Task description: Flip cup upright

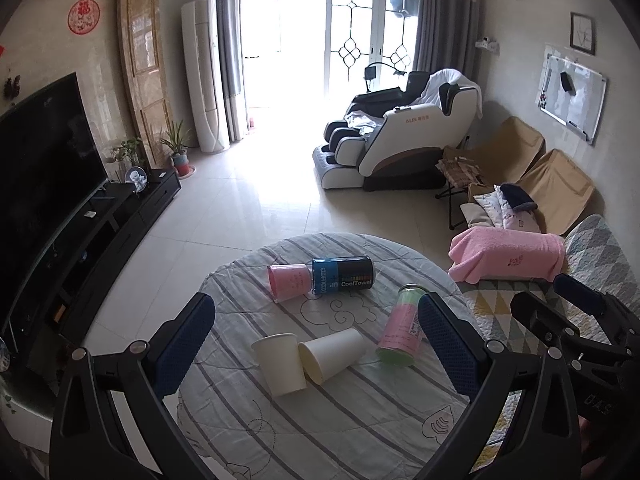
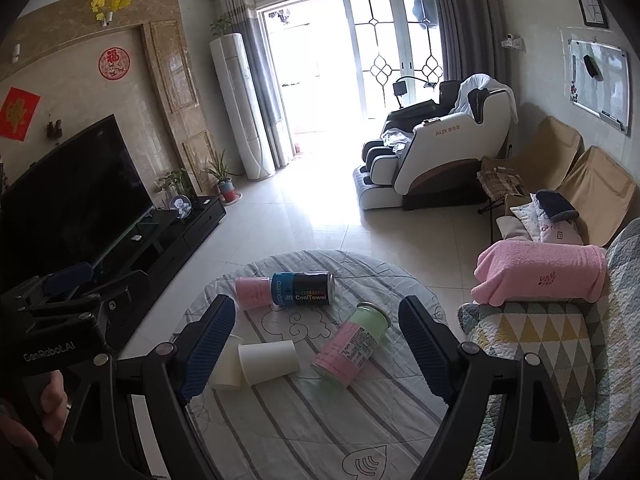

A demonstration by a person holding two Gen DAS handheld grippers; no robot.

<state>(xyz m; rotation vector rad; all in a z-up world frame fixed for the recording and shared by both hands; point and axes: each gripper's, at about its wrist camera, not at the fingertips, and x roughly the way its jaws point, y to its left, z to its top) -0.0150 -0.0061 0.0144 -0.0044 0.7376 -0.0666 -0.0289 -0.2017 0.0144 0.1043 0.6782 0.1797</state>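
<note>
Lying tipped, white cup (image 1: 334, 354), second cup (image 2: 226, 366) half hidden by right gripper (image 2: 316, 346), both jaws spread, empty.

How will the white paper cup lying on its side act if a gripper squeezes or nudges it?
The tipped paper cup looks thin-walled, so it would probably dent under a firm squeeze. Empty and tapered, it is likely light and would roll in a curve, perhaps against the upright cup.

The blue-and-black can (image 2: 302, 289) lying on the round table reads "CoolTowel". The massage chair (image 2: 444, 152) by the window carries "AUX" on its side panel. The left gripper's body (image 2: 52, 344), seen from the right wrist camera, is marked "GenRobot.AI". The pink-and-green can's (image 2: 352, 346) label print is too small to read.
</note>
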